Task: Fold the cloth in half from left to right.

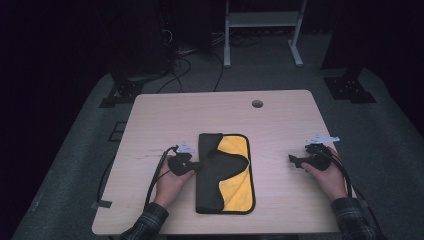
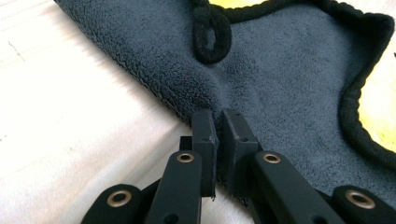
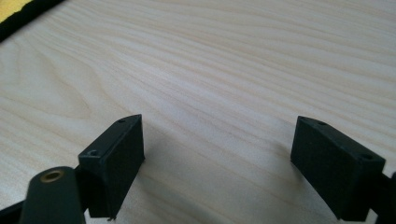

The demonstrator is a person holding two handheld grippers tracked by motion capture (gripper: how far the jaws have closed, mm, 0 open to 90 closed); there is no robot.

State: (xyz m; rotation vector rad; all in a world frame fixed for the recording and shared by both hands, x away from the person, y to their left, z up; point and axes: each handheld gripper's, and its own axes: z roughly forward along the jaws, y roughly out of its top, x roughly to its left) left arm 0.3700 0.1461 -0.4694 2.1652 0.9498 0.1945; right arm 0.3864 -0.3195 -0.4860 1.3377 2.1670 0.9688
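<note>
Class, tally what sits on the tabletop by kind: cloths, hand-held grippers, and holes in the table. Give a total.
Cloths: 1, the grey and yellow cloth
Hand-held grippers: 2, left hand-held gripper and right hand-held gripper
Holes in the table: 1, the round hole
Total: 4

Dim, dark-edged high view; bright, slightly soft gripper views.

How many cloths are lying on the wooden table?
1: a dark grey and yellow fleece cloth with black trim, lying folded near the middle of the light wooden table, beside the left gripper.
</note>
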